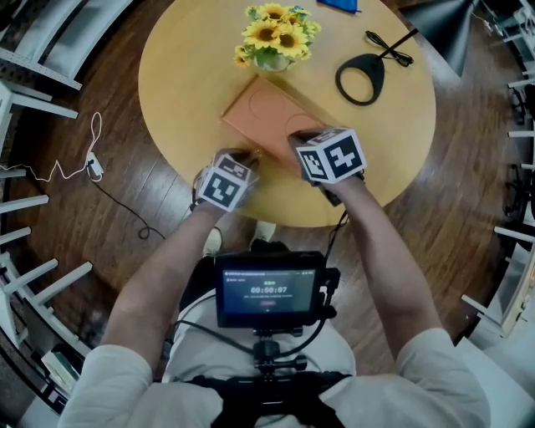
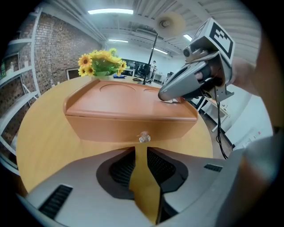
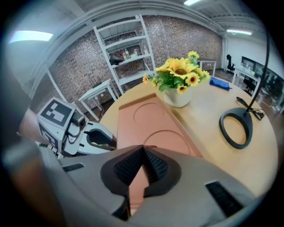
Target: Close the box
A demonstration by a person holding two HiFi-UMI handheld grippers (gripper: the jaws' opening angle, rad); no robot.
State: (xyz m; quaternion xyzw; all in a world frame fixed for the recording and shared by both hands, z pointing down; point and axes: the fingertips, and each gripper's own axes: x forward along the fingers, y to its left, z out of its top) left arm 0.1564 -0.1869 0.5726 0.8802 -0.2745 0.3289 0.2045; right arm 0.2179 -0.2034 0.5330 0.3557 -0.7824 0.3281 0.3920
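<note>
A flat orange-brown box (image 1: 267, 113) lies on the round wooden table (image 1: 192, 58) with its lid down; two round shapes are pressed into the lid (image 3: 146, 115). A small clear knob (image 2: 143, 138) sticks out of the box's front wall (image 2: 128, 124). My left gripper (image 2: 141, 150) faces that wall. Its jaws stand a little apart just short of the knob, with only table showing between them. My right gripper (image 3: 143, 148) rests on the near end of the lid, tips together and holding nothing. In the head view the left gripper (image 1: 251, 156) and right gripper (image 1: 299, 138) sit at the box's near end.
A white pot of sunflowers (image 1: 274, 38) stands just behind the box. A black ring with a cable (image 1: 361, 77) lies at the right, and a blue item (image 1: 338, 4) at the table's far edge. White shelving (image 1: 33, 50) rings the table. A screen (image 1: 267, 292) hangs at my chest.
</note>
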